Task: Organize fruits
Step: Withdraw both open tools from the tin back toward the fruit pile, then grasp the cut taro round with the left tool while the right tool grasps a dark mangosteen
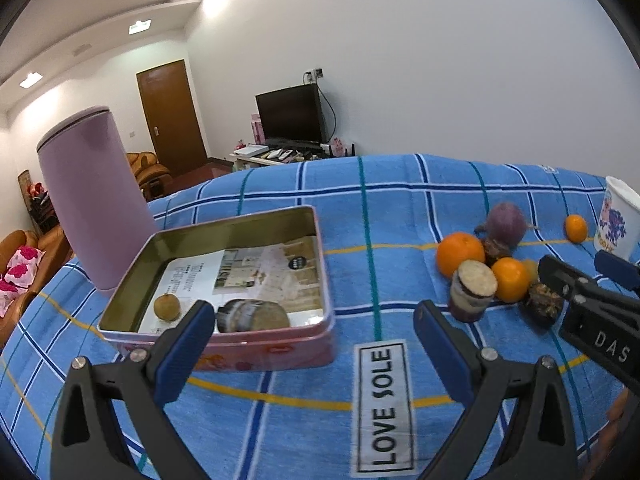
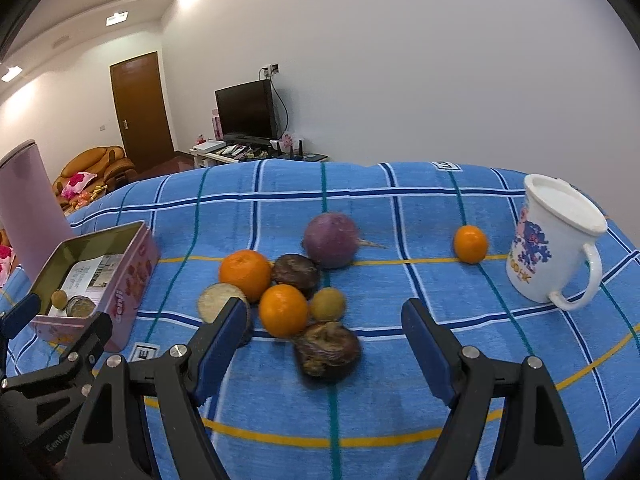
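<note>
A pile of fruit lies on the blue checked cloth: two oranges [image 2: 245,274] [image 2: 283,310], a dark wrinkled fruit [image 2: 327,350], a small yellow fruit [image 2: 328,304], a cut piece [image 2: 218,300] and a round purple fruit [image 2: 330,239]. A small orange [image 2: 470,243] lies apart on the right. My right gripper [image 2: 324,316] is open just above the pile, with the dark wrinkled fruit between its fingers but untouched. The pink tin [image 1: 320,264] holds a small brown fruit [image 1: 167,307] and a cut piece [image 1: 252,316]. My left gripper [image 1: 312,340] hangs open and empty at the tin's near wall.
A tall lilac canister [image 1: 88,200] stands behind the tin at the left. A white printed mug [image 2: 552,240] stands at the right, near the cloth's edge. A "LOVE SOLE" label [image 1: 382,408] is sewn on the cloth. Sofas, a door and a TV are beyond the table.
</note>
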Action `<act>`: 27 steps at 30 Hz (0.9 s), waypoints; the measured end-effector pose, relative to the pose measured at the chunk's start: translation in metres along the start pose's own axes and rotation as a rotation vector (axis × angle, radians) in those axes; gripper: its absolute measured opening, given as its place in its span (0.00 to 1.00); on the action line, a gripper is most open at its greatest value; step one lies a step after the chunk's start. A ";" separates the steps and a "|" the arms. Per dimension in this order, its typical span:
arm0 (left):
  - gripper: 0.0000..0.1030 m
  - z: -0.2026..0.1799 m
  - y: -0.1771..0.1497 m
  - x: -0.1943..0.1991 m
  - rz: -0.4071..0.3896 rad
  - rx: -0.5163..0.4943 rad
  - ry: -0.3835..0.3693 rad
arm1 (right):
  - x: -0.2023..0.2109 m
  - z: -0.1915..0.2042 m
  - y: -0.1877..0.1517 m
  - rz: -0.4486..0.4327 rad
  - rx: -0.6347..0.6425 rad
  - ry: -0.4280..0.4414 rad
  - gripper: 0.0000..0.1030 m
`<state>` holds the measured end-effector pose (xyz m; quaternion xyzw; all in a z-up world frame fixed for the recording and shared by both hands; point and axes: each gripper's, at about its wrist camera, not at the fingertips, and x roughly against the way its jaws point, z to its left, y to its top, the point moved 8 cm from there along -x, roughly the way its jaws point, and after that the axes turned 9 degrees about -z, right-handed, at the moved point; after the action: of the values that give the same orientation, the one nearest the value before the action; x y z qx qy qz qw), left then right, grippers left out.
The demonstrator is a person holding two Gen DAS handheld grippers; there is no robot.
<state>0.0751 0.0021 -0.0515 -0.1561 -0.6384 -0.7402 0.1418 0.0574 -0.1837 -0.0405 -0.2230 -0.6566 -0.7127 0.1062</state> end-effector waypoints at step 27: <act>0.98 -0.020 -0.001 -0.007 0.040 0.000 -0.022 | -0.023 -0.017 -0.019 0.146 0.004 0.095 0.78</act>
<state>0.0803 -0.0175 -0.0579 -0.1770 -0.6365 -0.7357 0.1494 0.0665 -0.2016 -0.0687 -0.2358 -0.6342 -0.7115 0.1894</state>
